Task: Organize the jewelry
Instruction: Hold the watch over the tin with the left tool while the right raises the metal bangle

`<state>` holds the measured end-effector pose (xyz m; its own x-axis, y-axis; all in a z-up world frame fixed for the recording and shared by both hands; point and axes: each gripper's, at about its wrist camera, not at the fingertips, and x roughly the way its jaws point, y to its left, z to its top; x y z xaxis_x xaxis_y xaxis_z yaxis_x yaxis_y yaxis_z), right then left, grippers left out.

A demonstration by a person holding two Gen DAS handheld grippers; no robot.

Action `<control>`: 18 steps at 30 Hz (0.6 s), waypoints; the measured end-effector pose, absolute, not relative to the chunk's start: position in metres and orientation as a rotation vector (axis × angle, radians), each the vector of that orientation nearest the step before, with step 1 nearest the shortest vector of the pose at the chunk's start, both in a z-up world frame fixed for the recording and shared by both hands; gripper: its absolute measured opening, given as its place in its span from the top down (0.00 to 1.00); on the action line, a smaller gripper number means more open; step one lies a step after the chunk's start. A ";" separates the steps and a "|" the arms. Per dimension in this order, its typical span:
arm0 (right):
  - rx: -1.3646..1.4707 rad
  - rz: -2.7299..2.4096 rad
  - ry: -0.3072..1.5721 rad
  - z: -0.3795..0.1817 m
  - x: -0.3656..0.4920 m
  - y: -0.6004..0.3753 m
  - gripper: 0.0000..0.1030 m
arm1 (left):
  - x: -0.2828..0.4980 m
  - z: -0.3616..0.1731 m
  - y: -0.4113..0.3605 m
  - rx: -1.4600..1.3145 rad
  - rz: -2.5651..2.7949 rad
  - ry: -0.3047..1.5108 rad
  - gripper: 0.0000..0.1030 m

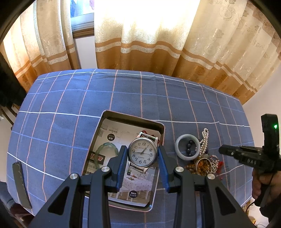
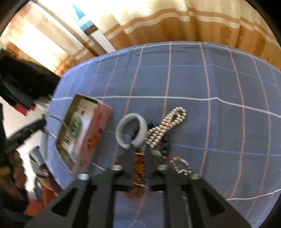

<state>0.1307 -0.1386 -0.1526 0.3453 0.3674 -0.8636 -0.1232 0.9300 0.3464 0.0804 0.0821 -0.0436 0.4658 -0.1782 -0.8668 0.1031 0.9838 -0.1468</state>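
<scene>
A home room: patterned gold curtains [image 1: 149,43] over a sunlit window [image 1: 82,15] beyond the fingers, and a blue checked cloth [image 1: 70,105] covering the counter.

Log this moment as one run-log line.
left gripper: shut on watch above tin | right gripper: closed around amber bracelet | jade bangle, pearls: on cloth

- Left wrist view: looks down from close above the tin [image 1: 98,140], facing curtains [image 1: 140,43].
- Right wrist view: closer, tilted; shares tin [image 2: 98,126] and bangle [image 2: 123,138].
</scene>
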 end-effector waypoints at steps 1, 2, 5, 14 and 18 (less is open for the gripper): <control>0.214 0.323 1.188 -0.154 0.128 -0.138 0.51 | 0.080 -0.044 0.082 -0.078 -0.172 1.072 0.66; 0.209 0.326 1.204 -0.157 0.127 -0.138 0.48 | 0.081 -0.043 0.082 -0.080 -0.171 1.071 0.66; 0.168 0.302 1.263 -0.171 0.123 -0.133 0.47 | 0.081 -0.043 0.082 -0.076 -0.168 1.069 0.66; -0.020 0.486 1.330 -0.191 0.093 -0.080 0.63 | 0.079 -0.044 0.081 -0.071 -0.168 1.075 0.66; -0.055 0.464 1.322 -0.201 0.094 -0.079 0.73 | 0.077 -0.045 0.078 -0.069 -0.175 1.077 0.66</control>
